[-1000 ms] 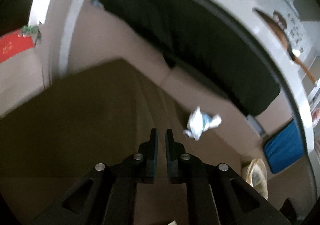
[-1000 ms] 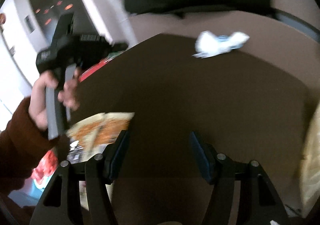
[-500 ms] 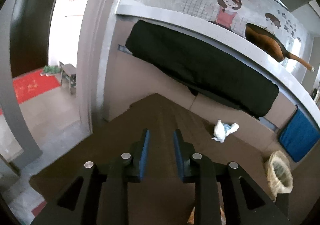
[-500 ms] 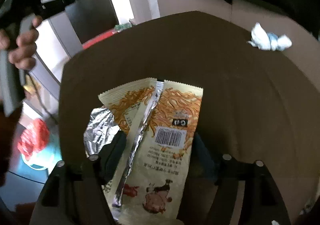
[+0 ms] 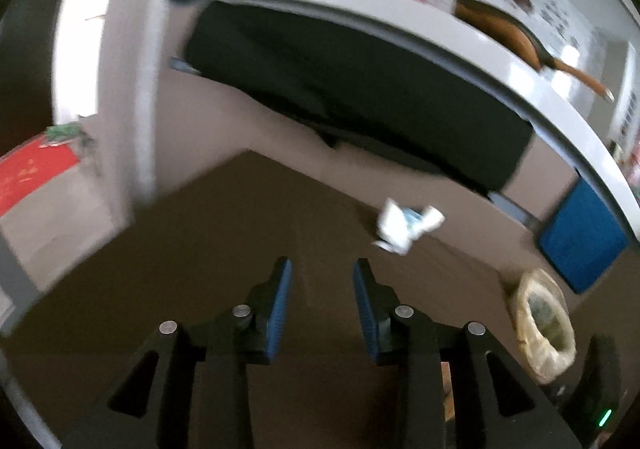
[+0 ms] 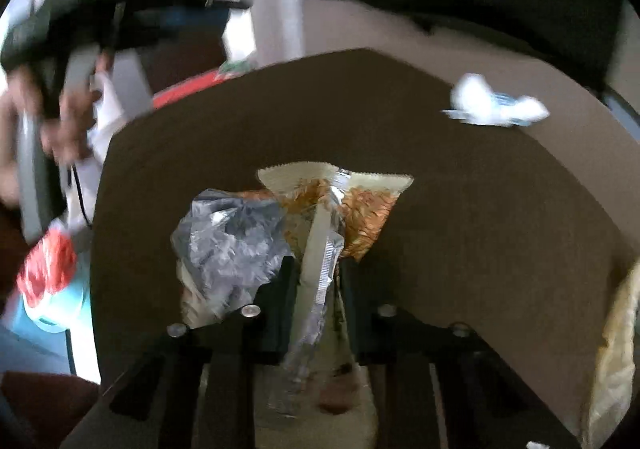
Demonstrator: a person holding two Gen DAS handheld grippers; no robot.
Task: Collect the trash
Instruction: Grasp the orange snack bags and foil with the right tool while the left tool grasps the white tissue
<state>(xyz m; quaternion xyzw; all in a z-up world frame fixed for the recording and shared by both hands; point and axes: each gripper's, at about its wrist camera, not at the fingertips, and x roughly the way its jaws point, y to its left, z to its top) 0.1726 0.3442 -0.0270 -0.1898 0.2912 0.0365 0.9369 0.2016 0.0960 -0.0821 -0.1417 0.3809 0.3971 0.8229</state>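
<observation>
Right wrist view: right tool (image 6: 318, 273) clamped on snack wrapper (image 6: 340, 209); left tool (image 5: 322, 281) opening, empty; crumpled tissue (image 5: 406, 225) uncollected on table (image 5: 200, 249); lined bin (image 5: 544, 325) waits.

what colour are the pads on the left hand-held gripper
Blue pads, seen best in the left wrist view.

The left gripper (image 5: 322, 281) is black, with blue ribbed pads (image 5: 280, 301). Round silver screws (image 5: 242, 311) stud its linkage. A green light (image 5: 606, 417) glows at lower right.
</observation>
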